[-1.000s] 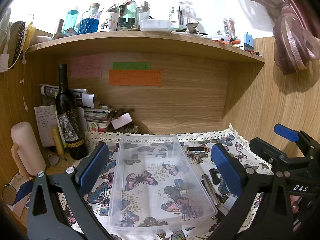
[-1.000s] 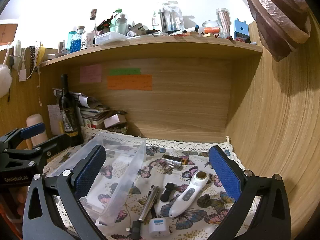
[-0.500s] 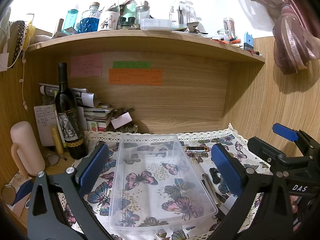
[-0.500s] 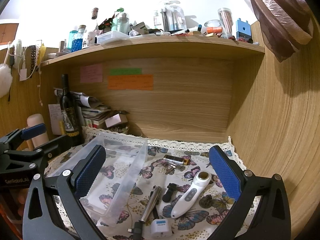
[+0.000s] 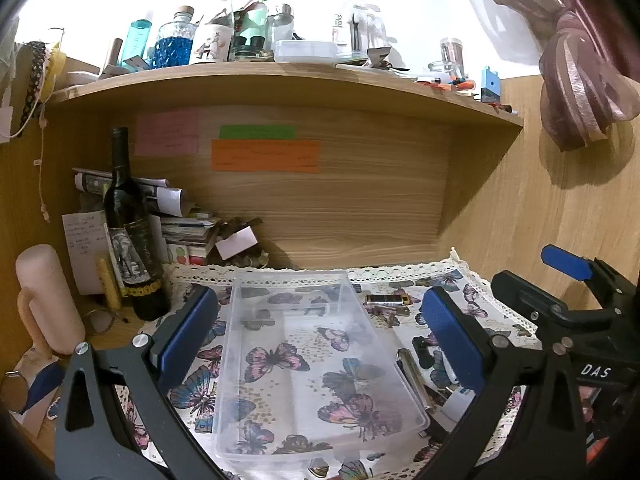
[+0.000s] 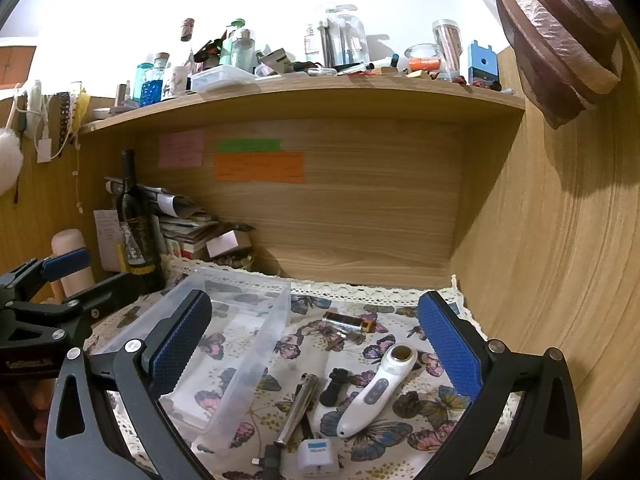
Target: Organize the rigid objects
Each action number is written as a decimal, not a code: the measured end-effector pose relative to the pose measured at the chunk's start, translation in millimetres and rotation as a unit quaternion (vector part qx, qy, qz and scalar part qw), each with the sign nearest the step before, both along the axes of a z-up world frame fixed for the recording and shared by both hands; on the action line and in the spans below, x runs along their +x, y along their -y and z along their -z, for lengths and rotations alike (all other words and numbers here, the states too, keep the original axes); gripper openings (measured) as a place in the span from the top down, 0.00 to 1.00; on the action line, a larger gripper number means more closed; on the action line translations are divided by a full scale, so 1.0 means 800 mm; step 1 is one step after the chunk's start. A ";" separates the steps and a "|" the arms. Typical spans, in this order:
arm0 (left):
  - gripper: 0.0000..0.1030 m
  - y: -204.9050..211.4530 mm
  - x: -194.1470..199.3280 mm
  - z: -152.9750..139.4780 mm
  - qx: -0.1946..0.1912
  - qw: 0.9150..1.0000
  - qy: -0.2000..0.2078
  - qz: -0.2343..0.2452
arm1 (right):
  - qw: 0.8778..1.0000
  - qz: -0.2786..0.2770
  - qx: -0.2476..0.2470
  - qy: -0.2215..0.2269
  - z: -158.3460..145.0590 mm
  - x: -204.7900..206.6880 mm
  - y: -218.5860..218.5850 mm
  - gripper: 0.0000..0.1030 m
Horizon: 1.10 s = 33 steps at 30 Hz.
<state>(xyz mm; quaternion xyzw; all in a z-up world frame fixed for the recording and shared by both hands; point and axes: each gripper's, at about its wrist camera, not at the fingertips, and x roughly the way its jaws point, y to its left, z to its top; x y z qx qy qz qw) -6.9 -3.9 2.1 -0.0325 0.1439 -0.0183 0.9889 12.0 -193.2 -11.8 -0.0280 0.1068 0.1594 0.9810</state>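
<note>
Both claws spread wide: left claw (image 5: 320,328) over clear tray (image 5: 312,364), right claw (image 6: 316,344) over white massager (image 6: 374,394)

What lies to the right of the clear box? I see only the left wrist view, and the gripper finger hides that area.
Observer: In the right wrist view a white handheld device lies on the butterfly cloth, apart from the clear box.
Operator: Is something between them?
Observer: Yes, a metal cylinder and a small black piece.
Operator: Is the right gripper holding anything?
Observer: No. The right gripper is open above those items, holding nothing.
</note>
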 end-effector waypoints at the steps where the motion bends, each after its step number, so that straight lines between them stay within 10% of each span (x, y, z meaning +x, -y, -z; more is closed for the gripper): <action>1: 0.00 0.000 0.000 0.000 0.000 1.000 0.000 0.000 | 1.000 0.001 0.001 -0.001 0.000 0.001 0.001 0.00; 7: 0.00 -0.001 0.001 0.001 0.000 1.000 -0.001 0.003 | 1.000 0.010 -0.001 -0.002 0.003 0.005 0.001 0.00; 11: 0.19 -0.010 0.009 0.003 0.007 1.000 -0.024 -0.003 | 1.000 0.012 -0.009 -0.017 0.005 0.015 0.000 0.01; 17: 0.34 -0.052 0.039 0.018 0.004 0.995 -0.094 -0.018 | 0.998 0.021 -0.014 -0.060 0.014 0.039 0.011 0.22; 33: 0.72 -0.111 0.110 0.088 -0.012 0.955 -0.295 0.019 | 0.985 0.079 -0.024 -0.150 0.051 0.076 0.042 0.37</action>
